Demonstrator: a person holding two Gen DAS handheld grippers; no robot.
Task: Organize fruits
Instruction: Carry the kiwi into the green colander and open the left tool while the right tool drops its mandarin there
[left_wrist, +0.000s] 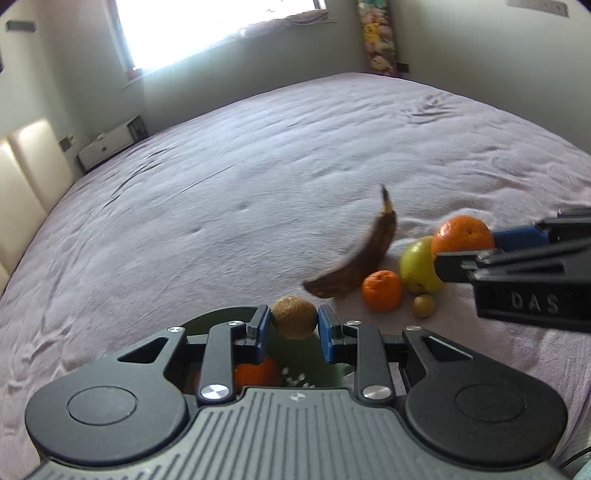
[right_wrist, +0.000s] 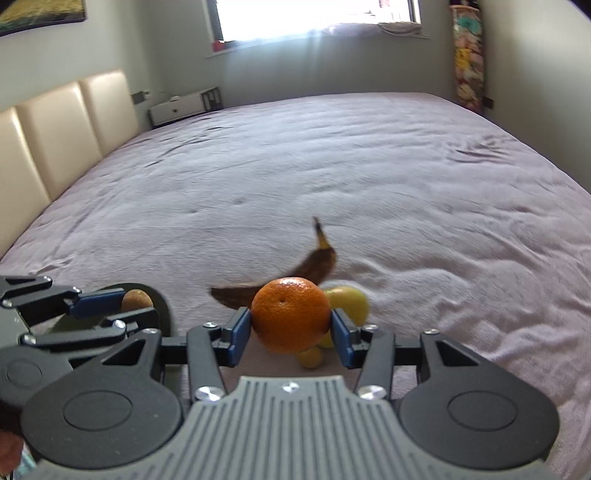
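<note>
Two hand-held grippers worked above a bed (right_wrist: 369, 166) covered with a wrinkled mauve sheet. The left gripper (left_wrist: 294, 328) pinched a small, round, brown, rough-skinned fruit (left_wrist: 294, 317) between its blue pads, lifted above a dark green bowl (right_wrist: 162, 306) that held another orange fruit (left_wrist: 256, 374). The right gripper (right_wrist: 291, 328) pinched a large, glossy orange (right_wrist: 290, 314) by its sides, clear of the sheet. Near the bed's front edge lay the remaining fruit: an overripe, nearly brown banana (left_wrist: 354, 266) with a yellow stem end, a yellow-green apple (left_wrist: 419, 267), a smaller orange (left_wrist: 382, 290) just beside both, and a tiny yellowish fruit (left_wrist: 423, 305). A padded cream headboard (right_wrist: 55, 140) bounded the bed's left edge.
</note>
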